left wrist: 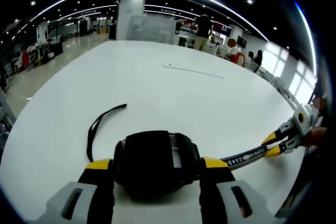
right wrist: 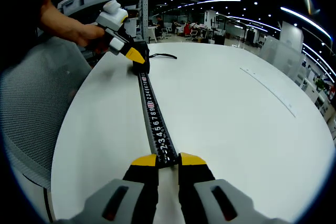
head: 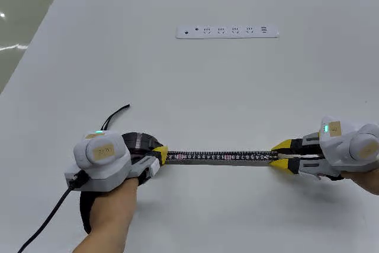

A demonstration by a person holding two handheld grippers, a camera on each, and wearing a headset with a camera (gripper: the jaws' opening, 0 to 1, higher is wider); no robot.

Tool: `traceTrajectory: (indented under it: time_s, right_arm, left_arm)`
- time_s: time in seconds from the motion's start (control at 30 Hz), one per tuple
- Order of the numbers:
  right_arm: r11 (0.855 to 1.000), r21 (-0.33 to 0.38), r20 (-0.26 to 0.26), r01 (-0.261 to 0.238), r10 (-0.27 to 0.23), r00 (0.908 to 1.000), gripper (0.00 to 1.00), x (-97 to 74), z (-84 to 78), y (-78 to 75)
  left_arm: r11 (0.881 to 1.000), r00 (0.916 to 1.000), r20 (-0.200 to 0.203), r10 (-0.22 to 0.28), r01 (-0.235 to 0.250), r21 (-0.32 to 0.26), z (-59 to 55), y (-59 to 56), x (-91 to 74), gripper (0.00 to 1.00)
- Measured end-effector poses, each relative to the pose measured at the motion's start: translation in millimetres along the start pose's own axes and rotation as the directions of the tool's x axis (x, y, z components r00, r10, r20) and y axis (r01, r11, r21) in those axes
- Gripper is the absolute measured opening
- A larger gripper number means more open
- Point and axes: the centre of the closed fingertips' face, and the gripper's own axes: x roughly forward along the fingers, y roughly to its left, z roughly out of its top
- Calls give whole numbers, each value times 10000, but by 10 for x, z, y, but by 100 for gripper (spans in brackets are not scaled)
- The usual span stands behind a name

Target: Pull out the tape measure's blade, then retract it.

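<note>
The black tape measure case [left wrist: 156, 162] sits on the white table, and my left gripper [left wrist: 157, 165] is shut on it, one yellow-tipped jaw on each side. Seen from the head, the case [head: 139, 142] lies at lower left with the left gripper [head: 155, 159] around it. The dark numbered blade [head: 219, 157] runs out flat to the right along the table. My right gripper [head: 278, 157] is shut on the blade's end [right wrist: 167, 157]. The blade [right wrist: 151, 114] stretches away toward the case [right wrist: 142, 66]. A black wrist strap [left wrist: 101, 121] trails from the case.
A white power strip [head: 227, 31] lies further back on the table [head: 189, 87]. A black cable [head: 50, 217] hangs from the left gripper toward the near edge. A grey mesh chair back [right wrist: 37, 103] stands beside the table. People stand far off in the room.
</note>
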Motion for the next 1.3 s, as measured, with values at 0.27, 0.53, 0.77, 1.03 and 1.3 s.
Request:
traceTrajectory:
  time_s: [0.27,0.53,0.77,1.03,1.3]
  right_arm:
    - [9995,-305,-106,-88,84,9999,11,-5,-10,20]
    - [9991,-422,-225,-94,84,9997,11,-13,-34,13]
    - [9989,-466,-276,-103,90,9996,11,-12,-42,-6]
    - [9987,-500,-349,-55,37,9994,11,-14,-50,-15]
    - [9986,-522,-424,-18,-4,9991,11,-7,-58,-19]
  left_arm:
    - [9999,9998,-174,10,-9,102,-13,7,8,60]
    - [9998,9996,-285,-23,29,216,-24,13,9,58]
    - [9997,9994,-302,-157,162,172,-22,17,9,57]
    - [9997,9992,-336,-201,204,91,-24,16,15,57]
    - [9995,9989,-369,-293,296,66,-32,18,14,57]
